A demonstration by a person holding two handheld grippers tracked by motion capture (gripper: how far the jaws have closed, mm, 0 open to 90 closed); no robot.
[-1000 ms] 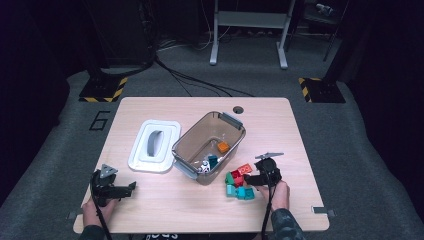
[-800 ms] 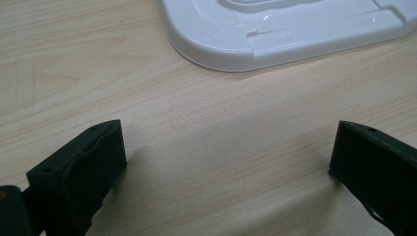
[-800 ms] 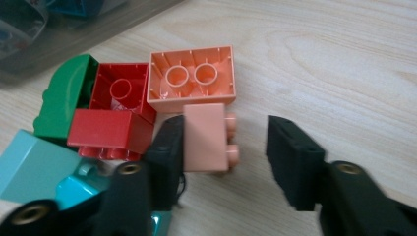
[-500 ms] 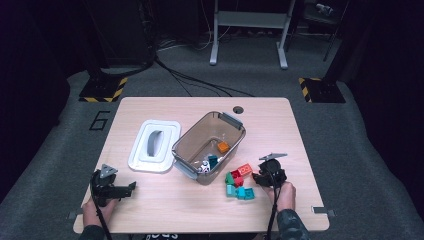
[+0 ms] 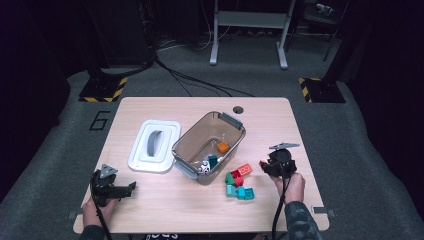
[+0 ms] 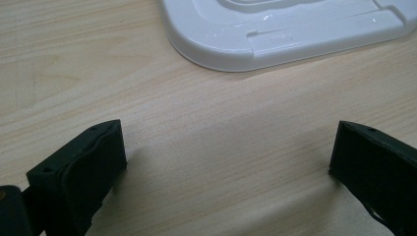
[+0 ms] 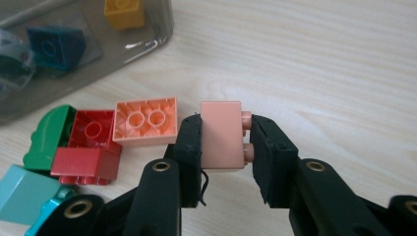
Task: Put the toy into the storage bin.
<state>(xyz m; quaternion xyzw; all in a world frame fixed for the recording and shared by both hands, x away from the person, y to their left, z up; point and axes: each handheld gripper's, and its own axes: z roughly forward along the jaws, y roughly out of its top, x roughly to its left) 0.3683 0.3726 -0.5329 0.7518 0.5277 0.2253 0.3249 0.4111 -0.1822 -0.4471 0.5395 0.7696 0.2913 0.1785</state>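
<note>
Change first: a second ago the right gripper (image 7: 223, 135) lay low at the brick pile with its jaws apart; they have just been closing, and now they clamp a pink brick (image 7: 222, 135), studs against the right-hand jaw, lifted a little off the table (image 5: 165, 205). In the high view the right gripper (image 5: 264, 166) sits just right of the pile, a hand (image 5: 290, 184) behind it. The left gripper (image 5: 131, 187) has not shifted — it rests near the table's front left corner, jaws wide apart with bare wood between them.

Nearest the right gripper lies the pile (image 5: 238, 182). In the right gripper view I count, still on the table, one orange brick (image 7: 145, 121) lying studs down just left of the held brick, two red bricks (image 7: 91, 147) touching each other, one green piece (image 7: 48, 137) against them and two teal pieces (image 7: 22, 194) at the lower left edge. They lie between the gripper and the bin.

Beyond them stands one clear bin (image 5: 210, 145), open, at mid table. Inside it show one orange-yellow brick (image 7: 124, 12), one dark blue brick (image 7: 51, 46) and a white piece (image 5: 204, 166) too small to make out. Its near wall stands between the held brick and the bin's floor.

Left of the bin, touching or almost touching its corner, lies one white lid (image 5: 154, 145) with a grey handle; in the left gripper view its rim (image 6: 275, 42) is just ahead of the open jaws. At the far edge is one round hole (image 5: 238, 109) in the tabletop.
</note>
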